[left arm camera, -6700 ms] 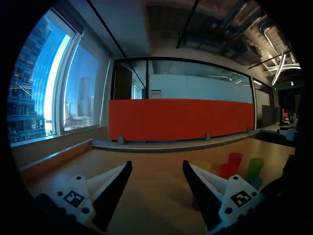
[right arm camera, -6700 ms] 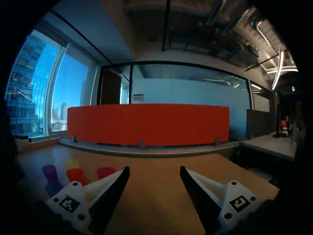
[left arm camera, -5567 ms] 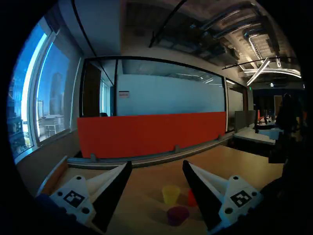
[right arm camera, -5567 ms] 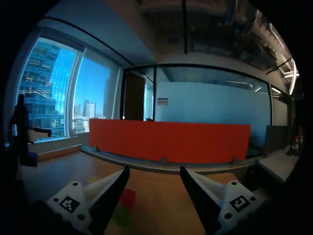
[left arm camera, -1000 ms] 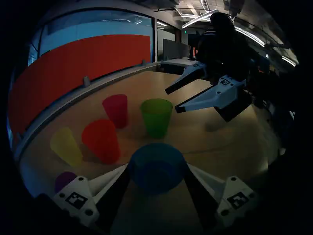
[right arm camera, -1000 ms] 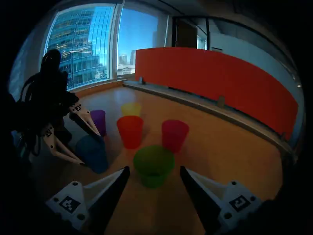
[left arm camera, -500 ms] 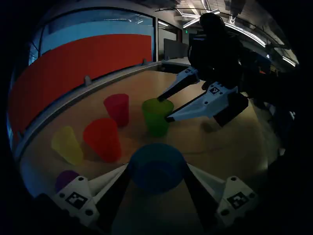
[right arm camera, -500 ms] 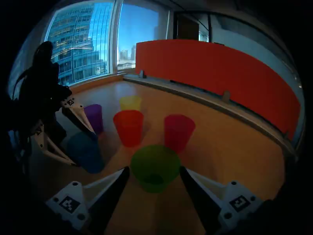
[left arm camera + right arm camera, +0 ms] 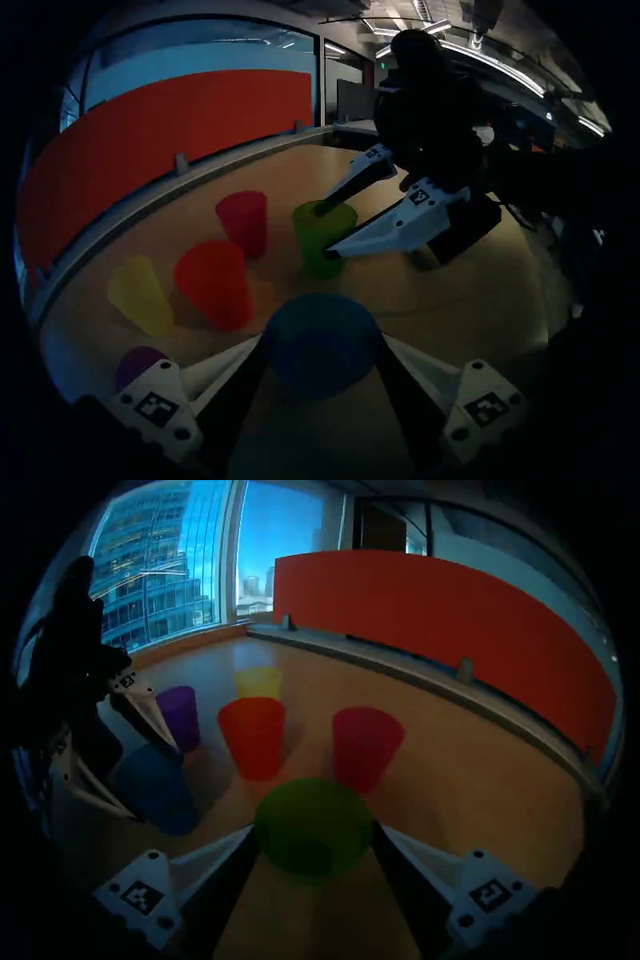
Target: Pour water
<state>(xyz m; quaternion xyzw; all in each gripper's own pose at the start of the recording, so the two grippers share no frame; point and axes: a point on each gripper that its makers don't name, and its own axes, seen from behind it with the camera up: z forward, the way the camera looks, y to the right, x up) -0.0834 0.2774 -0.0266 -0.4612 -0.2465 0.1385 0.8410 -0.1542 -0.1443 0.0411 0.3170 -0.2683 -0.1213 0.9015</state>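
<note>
Status: the pour hasn't started, you're at pre-grasp on both cups

Left gripper (image 9: pixel 320 341): fingers spread wide, one on each side of the blue cup (image 9: pixel 320 360). The cup stands upright on the table (image 9: pixel 456 296), right between them. Finger edges look touching or nearly so, but I can't confirm any squeeze. Cup isn't lifted

Right gripper (image 9: pixel 313 827): same story. Fingers are wide apart, straddling the green cup (image 9: pixel 312 820), which is upright on the table. In the left gripper view it sits just beyond the blue one

Water: I can't tell which cup holds any, both interiors are too dark

Left to do, my read: close on both, lift one, tip it over the other, set it back down

Cups in the right gripper view, left to right:
- blue cup
- purple cup (image 9: pixel 179 714)
- orange cup (image 9: pixel 254 736), with the yellow cup (image 9: pixel 258 680) behind it
- crimson cup (image 9: pixel 364 748)

All are upright and clustered close

Materials:
- Cups look like thin translucent plastic, smooth and tapered, rim wider than base. Expect flex under a hard pinch; the taper should help the cup hang in the fingers
- Table is smooth light wood laminate
- Gripper fingers are rigid wedges with white backs and dark inner faces
- Red partition (image 9: pixel 448 608) along the far table edge is flat and matte
</note>
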